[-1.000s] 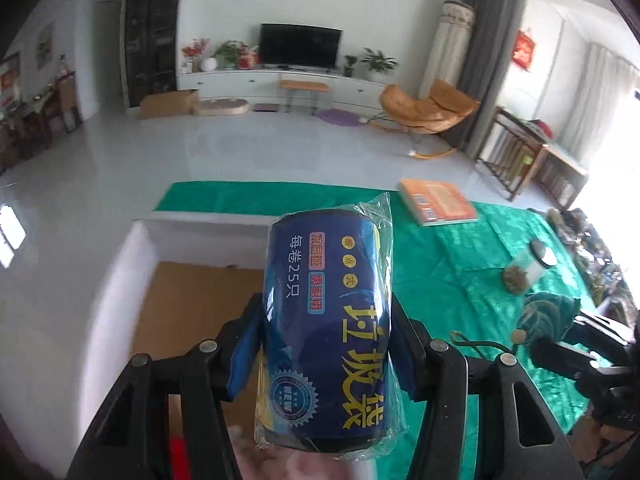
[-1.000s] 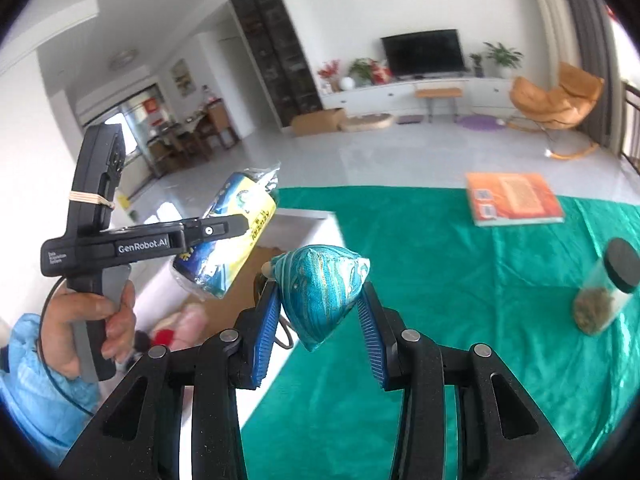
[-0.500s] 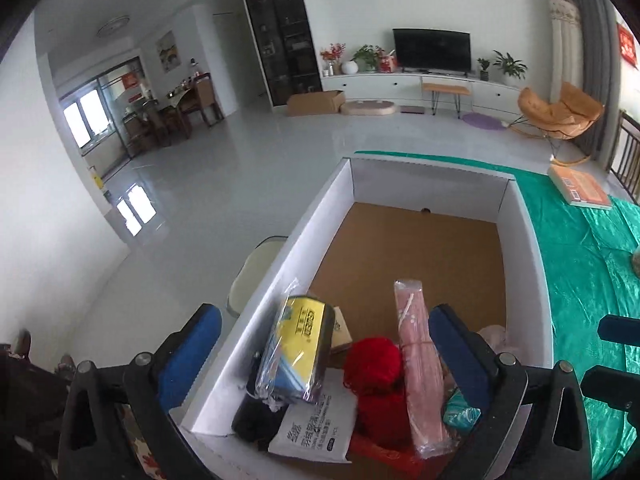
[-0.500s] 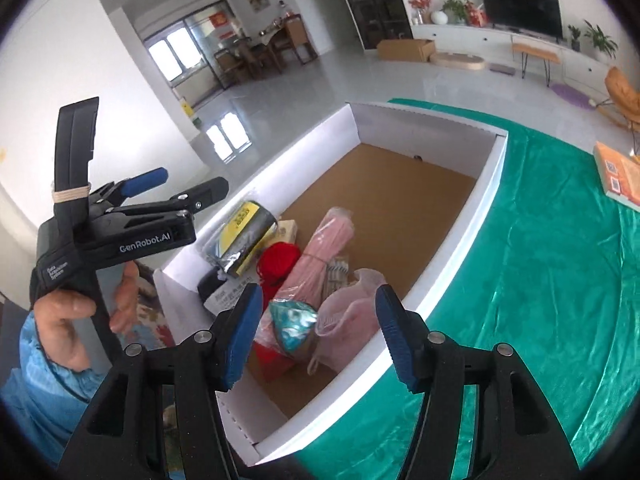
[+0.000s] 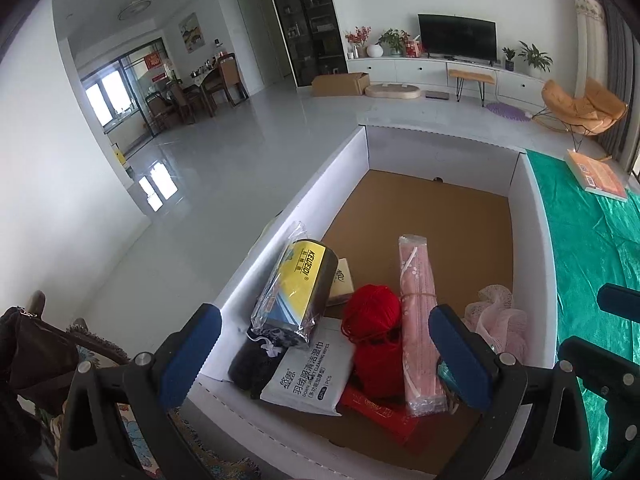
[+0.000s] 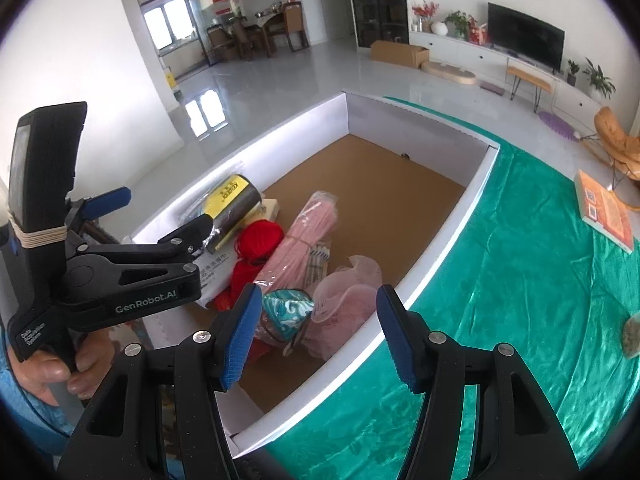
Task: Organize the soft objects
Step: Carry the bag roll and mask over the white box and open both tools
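Where the white box [image 6: 448,236] stands at the table's [image 6: 520,300] edge, a teal pouch [image 6: 286,310] is seen lying in its near end beside a pink mesh bundle [image 6: 348,300], red yarn [image 5: 372,314] and a bag roll [image 5: 298,288]. Both the left gripper [image 5: 324,354] and right gripper [image 6: 318,336] are held above with jaws wide and empty, having just been opening.

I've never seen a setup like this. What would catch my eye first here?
Probably the white cardboard box on the green cloth, with soft things heaped at its near end: a ball of red yarn, a pink wrapped bundle, a yellow-and-black wrapped roll. Over it hang two open blue-padded clamps, left gripper and right gripper.
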`<action>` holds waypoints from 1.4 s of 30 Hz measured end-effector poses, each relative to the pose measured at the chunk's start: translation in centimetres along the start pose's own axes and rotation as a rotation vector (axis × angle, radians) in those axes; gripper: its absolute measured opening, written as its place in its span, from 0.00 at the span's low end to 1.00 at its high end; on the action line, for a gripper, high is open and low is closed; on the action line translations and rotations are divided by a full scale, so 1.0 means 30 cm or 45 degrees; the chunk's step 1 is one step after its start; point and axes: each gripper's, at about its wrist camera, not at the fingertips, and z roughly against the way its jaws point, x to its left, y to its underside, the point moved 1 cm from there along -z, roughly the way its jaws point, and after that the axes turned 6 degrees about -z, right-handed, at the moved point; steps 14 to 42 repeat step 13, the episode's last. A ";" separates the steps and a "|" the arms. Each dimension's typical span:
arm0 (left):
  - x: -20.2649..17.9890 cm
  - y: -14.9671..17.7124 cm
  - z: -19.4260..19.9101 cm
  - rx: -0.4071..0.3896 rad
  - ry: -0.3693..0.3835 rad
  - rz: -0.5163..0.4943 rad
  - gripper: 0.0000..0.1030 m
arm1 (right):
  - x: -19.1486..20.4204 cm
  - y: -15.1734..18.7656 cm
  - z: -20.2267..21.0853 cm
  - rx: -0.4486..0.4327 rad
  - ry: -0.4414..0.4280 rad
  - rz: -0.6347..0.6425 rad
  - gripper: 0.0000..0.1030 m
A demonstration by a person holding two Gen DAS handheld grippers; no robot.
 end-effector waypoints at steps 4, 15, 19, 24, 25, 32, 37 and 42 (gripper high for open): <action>0.000 0.011 0.013 -0.004 0.012 0.012 1.00 | 0.012 0.004 0.000 0.005 0.011 0.008 0.61; 0.002 0.033 0.032 0.010 0.045 0.029 1.00 | 0.026 0.009 0.002 -0.001 0.018 0.011 0.61; 0.002 0.033 0.032 0.010 0.045 0.029 1.00 | 0.026 0.009 0.002 -0.001 0.018 0.011 0.61; 0.002 0.033 0.032 0.010 0.045 0.029 1.00 | 0.026 0.009 0.002 -0.001 0.018 0.011 0.61; 0.002 0.033 0.032 0.010 0.045 0.029 1.00 | 0.026 0.009 0.002 -0.001 0.018 0.011 0.61; 0.002 0.033 0.032 0.010 0.045 0.029 1.00 | 0.026 0.009 0.002 -0.001 0.018 0.011 0.61; 0.002 0.033 0.032 0.010 0.045 0.029 1.00 | 0.026 0.009 0.002 -0.001 0.018 0.011 0.61; 0.002 0.033 0.032 0.010 0.045 0.029 1.00 | 0.026 0.009 0.002 -0.001 0.018 0.011 0.61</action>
